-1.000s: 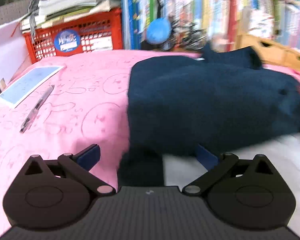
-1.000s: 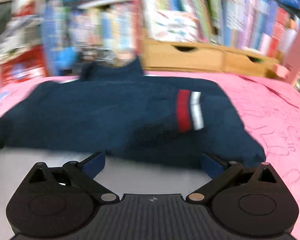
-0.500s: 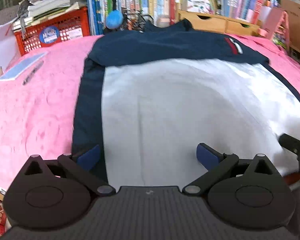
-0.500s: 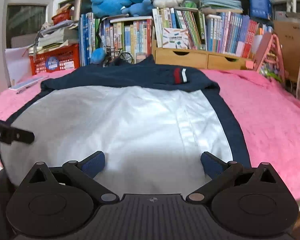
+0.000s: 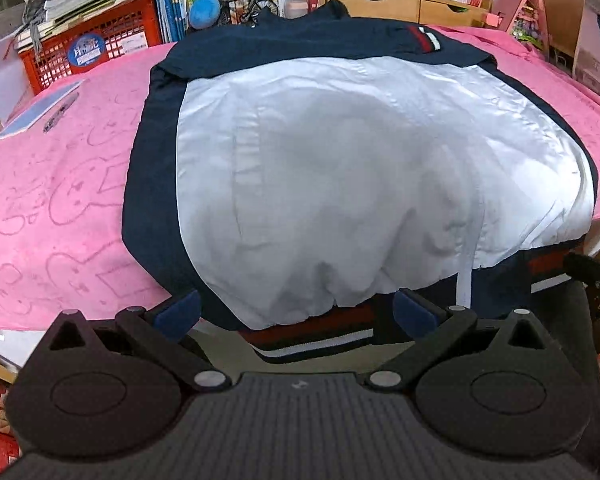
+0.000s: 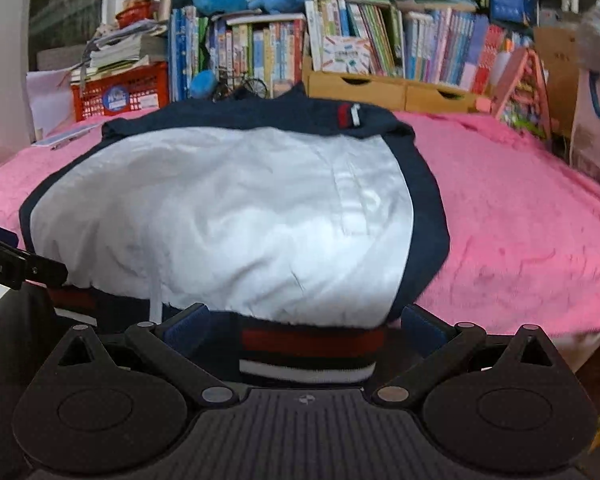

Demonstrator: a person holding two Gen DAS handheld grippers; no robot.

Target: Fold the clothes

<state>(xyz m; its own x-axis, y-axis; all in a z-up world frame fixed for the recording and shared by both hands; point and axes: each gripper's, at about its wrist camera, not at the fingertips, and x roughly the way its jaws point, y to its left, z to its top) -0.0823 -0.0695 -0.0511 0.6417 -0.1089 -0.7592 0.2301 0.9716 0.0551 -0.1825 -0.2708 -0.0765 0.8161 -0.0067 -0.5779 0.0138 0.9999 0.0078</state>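
A pink blanket covers the surface; crowded bookshelves stand behind; a navy jacket lies centred, white lining up, striped hem overhanging the near edge. Left gripper and right gripper sit spread, holding nothing; the slippery lining could slide off.

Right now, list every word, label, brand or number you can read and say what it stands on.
"bot.AI", a cut-off part, on the left gripper seen at the edge of the right wrist view.
Round blue sticker on the red crate: characters too blurred to read.
Book spines on the shelf: too small to read.
Striped patch on the jacket: no lettering visible.
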